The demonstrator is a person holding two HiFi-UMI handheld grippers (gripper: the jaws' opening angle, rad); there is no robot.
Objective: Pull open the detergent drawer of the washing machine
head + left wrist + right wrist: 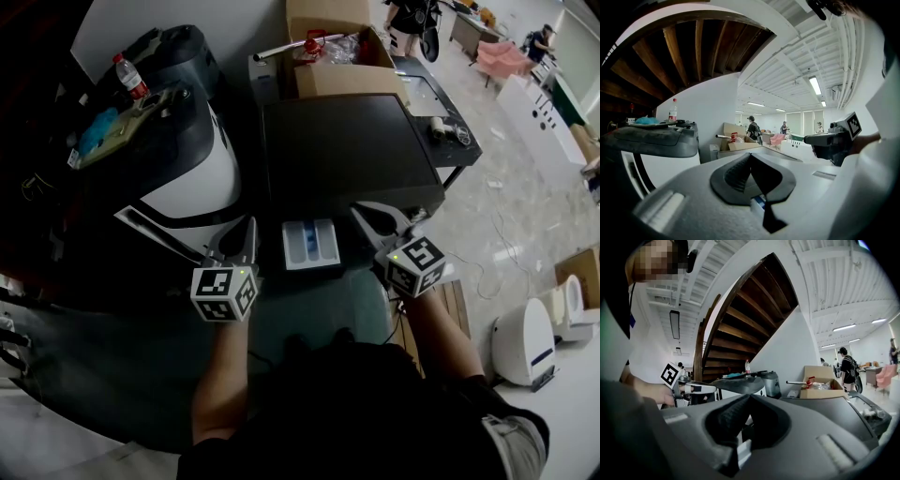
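The washing machine (347,155) has a dark top and stands in front of me. Its white detergent drawer (311,244), with blue compartments, sticks out of the front, open. My left gripper (249,227) is shut and empty, just left of the drawer. My right gripper (362,210) is also shut and empty, just right of the drawer at the machine's front corner. In the left gripper view the jaws (750,157) meet, a bit of blue drawer (759,202) shows below them, and the right gripper (834,138) hovers at right. The right gripper view shows its shut jaws (749,397) and the left gripper (689,389).
A black-and-white appliance (183,150) with a bottle (129,77) on it stands to the left. An open cardboard box (328,47) sits behind the washer. A white device (525,342) lies on the floor at right. People stand far back in the room.
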